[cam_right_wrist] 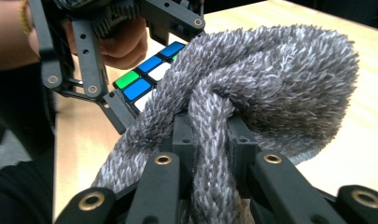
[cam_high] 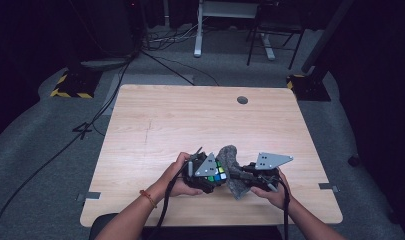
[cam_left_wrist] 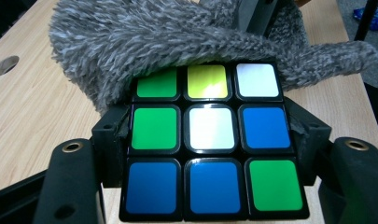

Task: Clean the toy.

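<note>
The left claw [cam_left_wrist: 210, 154] is clenched on a puzzle cube [cam_left_wrist: 210, 140], its two black jaws pressing the cube's opposite sides. The right claw [cam_right_wrist: 210, 135] grasps a grey fluffy cloth [cam_right_wrist: 270, 79], with a thick fold of it pinched between its jaws. Both are held close together just above the near edge of the wooden counter [cam_high: 190, 115], in front of the person.

The cloth already touches the cube: it lies over the upper row of the face turned to the left gripper view and hides a part of it. So the work of wiping or covering the cube seems to be begun but not finished, because most of this face is uncovered; the other faces cannot be judged.

The cube is hard and glossy, with square stickers in green, blue, white and yellow set in a black frame. The cloth is soft and shaggy, of mixed grey and white fibres, and it bends into a rounded, loose shape. The counter has a pale, smooth wood grain.
</note>
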### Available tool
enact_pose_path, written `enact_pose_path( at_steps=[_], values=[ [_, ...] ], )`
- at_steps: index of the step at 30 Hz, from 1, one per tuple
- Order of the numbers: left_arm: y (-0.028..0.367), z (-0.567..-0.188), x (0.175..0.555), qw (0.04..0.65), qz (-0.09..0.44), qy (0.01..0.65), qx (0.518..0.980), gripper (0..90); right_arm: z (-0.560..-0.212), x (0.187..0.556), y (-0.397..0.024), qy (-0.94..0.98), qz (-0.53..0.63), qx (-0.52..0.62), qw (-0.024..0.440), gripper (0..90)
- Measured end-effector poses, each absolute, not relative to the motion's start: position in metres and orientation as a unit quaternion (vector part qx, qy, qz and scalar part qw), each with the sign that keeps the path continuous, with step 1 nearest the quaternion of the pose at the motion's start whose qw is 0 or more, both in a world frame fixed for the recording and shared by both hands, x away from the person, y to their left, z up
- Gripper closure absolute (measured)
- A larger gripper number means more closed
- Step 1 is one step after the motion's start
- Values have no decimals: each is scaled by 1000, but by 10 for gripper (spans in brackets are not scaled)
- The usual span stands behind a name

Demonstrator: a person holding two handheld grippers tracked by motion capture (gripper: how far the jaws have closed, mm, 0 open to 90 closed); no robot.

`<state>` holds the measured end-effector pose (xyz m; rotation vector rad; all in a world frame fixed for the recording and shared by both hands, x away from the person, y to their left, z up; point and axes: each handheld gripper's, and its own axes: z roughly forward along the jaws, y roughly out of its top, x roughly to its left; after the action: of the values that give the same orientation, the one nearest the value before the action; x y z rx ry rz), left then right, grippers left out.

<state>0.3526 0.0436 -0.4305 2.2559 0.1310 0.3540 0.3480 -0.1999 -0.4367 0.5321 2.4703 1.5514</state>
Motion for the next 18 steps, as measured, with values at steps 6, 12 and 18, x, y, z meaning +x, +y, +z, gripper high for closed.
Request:
enact_pose_path(
  at_steps=[6,12,18],
  values=[
    [48,-426,351,428,136,46,892,333,-449,351,-193,846,491,186,90,777],
    [48,-424,350,430,140,47,891,333,-455,353,-193,854,477,190,87,777],
    [46,-427,351,430,130,49,892,332,-440,346,-198,838,507,175,99,776]
  ],
)
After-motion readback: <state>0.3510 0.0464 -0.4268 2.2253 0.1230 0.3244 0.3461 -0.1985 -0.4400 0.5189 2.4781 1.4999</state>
